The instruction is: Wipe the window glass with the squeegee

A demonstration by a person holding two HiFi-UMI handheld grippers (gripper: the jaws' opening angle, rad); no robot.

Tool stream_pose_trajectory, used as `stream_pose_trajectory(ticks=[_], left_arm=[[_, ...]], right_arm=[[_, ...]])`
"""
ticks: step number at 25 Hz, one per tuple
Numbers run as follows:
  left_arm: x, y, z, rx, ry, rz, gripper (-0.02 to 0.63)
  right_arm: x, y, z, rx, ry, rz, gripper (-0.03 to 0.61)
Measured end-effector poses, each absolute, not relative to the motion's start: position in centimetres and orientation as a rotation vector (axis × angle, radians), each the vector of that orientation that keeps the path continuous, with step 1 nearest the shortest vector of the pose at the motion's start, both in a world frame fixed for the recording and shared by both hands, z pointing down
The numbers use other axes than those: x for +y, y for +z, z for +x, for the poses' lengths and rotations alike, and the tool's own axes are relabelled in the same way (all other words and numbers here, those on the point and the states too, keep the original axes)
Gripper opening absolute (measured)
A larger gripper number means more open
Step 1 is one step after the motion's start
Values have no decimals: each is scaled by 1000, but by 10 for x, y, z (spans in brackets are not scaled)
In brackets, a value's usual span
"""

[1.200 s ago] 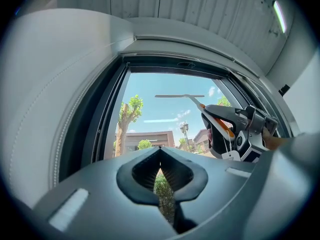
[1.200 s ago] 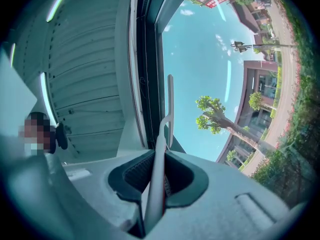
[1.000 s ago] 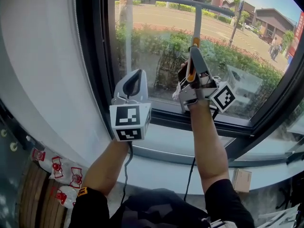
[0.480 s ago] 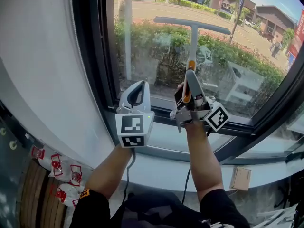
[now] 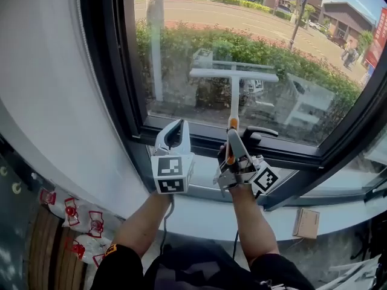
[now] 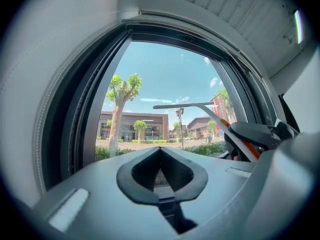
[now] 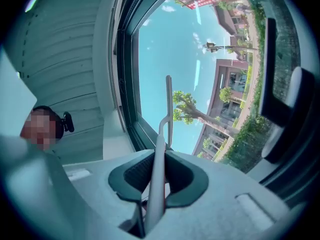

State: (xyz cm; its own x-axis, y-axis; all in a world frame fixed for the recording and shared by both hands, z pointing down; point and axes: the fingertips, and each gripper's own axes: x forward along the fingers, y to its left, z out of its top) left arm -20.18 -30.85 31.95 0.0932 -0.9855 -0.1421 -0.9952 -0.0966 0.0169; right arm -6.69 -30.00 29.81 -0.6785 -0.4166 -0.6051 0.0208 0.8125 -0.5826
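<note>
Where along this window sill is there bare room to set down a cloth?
Bare: the sill right of the right gripper, beside the dark frame. Crowded: the middle, where the left gripper and the squeegee sit close.

The window glass point(image 5: 181, 47) is smooth and glossy, its frame point(image 5: 118, 101) dark and matt. The squeegee point(image 5: 233, 98) has a pale, satin metal-looking shaft. The left gripper point(image 5: 175, 125) and right gripper point(image 5: 232, 139) look like matt grey plastic.

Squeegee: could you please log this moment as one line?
right hand-held gripper: shut on squeegee | blade: low on glass | left hand-held gripper: shut, empty
</note>
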Motion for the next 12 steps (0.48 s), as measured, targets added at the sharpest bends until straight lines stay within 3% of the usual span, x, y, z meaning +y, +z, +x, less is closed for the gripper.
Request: stream_pose_trajectory(ticks=[12], left_arm=[[-312, 316, -183, 2027, 168, -2276, 18]], right_arm=[[-293, 290, -48, 2205, -715, -236, 49]])
